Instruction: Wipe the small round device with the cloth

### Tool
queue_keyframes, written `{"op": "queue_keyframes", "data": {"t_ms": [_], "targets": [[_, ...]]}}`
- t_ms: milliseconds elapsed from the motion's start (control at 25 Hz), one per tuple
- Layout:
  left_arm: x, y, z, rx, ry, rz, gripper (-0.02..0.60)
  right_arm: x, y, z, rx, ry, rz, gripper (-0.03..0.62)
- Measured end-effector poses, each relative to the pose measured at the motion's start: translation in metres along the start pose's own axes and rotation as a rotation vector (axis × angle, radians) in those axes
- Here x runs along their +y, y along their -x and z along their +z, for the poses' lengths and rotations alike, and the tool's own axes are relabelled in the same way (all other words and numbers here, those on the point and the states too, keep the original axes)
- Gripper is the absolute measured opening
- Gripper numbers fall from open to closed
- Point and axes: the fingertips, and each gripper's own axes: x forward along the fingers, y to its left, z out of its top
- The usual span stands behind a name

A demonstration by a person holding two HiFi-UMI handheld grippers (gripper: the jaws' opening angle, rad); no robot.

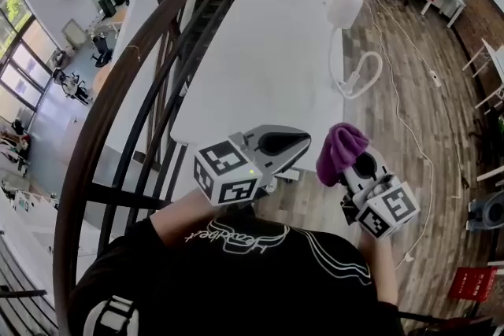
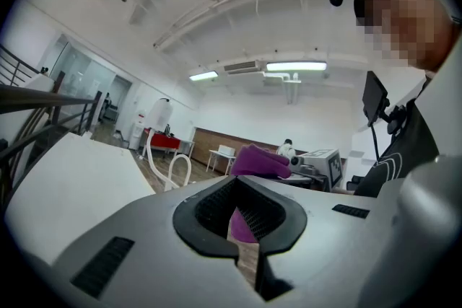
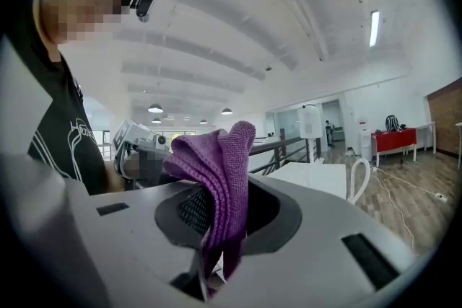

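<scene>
Short of the white table's near edge, in the head view, you hold both tools level in front of your chest, so neither reaches over the tabletop. The right gripper is just off the table's near right corner, with the purple cloth bunched above its tips. The left gripper hangs at the near edge. A white object stands at the table's far right corner. It is the only candidate for the small round device, but I cannot tell whether it is one. The wipe itself looks not yet begun.

From the left gripper view, the left gripper has its jaws together with nothing pinched. The purple in the gap is probably the cloth beyond. That leaves this tool free, likely to steady the device. The table stretches away to its left.

From the right gripper view, the right gripper is clamped on a fold of the cloth. A loose wad stands clear of the jaws, a sensible wiping face that keeps hard plastic off the device. The table and the white object lie off to the right.
</scene>
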Motion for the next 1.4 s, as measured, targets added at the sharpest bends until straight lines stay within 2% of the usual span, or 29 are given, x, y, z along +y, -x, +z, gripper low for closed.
{"op": "queue_keyframes", "data": {"t_ms": [280,440,880,1400], "targets": [[-0.030,0.023,-0.018,-0.011,0.015,0.056,0.009,0.037,0.024,-0.011,-0.017,-0.055,0.069,0.061],[-0.037,0.031,-0.015,-0.016,0.020,0.078,0.009,0.052,0.028,-0.012,-0.008,-0.063,0.090,0.061],[-0.060,0.030,-0.018,-0.030,-0.002,0.074,0.009,0.060,0.045,-0.018,-0.001,-0.054,0.082,0.061],[-0.068,0.029,-0.013,-0.047,0.003,0.065,0.009,0.059,0.057,-0.011,-0.010,-0.050,0.063,0.061]]}}
